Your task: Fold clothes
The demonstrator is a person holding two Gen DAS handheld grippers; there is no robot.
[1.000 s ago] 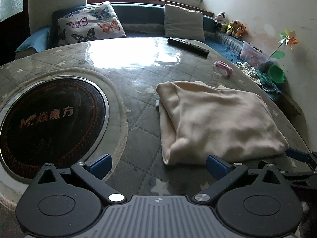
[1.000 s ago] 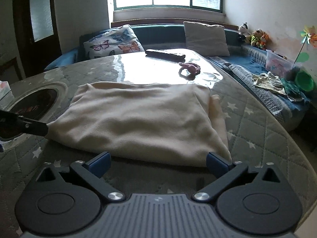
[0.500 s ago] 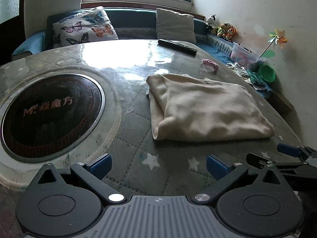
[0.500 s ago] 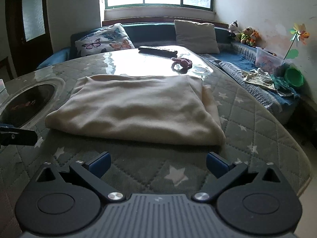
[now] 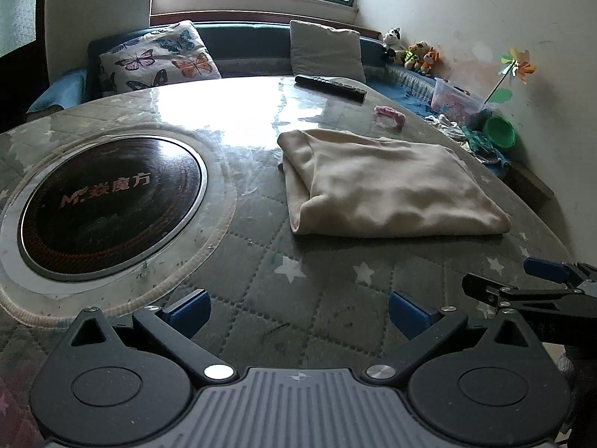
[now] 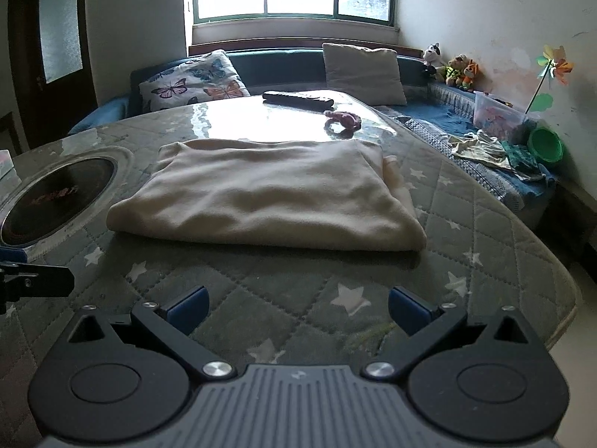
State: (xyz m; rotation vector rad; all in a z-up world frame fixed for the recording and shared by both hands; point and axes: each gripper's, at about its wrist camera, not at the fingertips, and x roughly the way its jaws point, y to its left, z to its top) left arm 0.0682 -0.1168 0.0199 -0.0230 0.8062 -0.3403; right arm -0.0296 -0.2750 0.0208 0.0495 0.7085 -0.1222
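Note:
A cream garment (image 5: 388, 186) lies folded into a flat rectangle on the quilted round table (image 5: 261, 261); it also shows in the right wrist view (image 6: 268, 198). My left gripper (image 5: 298, 308) is open and empty, held back from the garment's near left corner. My right gripper (image 6: 296, 306) is open and empty, held back from the garment's near edge. The right gripper also shows at the right edge of the left wrist view (image 5: 522, 283).
A black round hotplate (image 5: 108, 201) is set into the table at left. A remote control (image 5: 330, 86) and a pink toy (image 5: 390, 114) lie at the far side. Sofa cushions (image 5: 160, 59), loose clothes (image 6: 485, 149) and a green bowl (image 6: 546, 145) are beyond the table.
Both grippers have drawn back from the folded garment and risen; the garment lies still on the table and looks farther away in both views.

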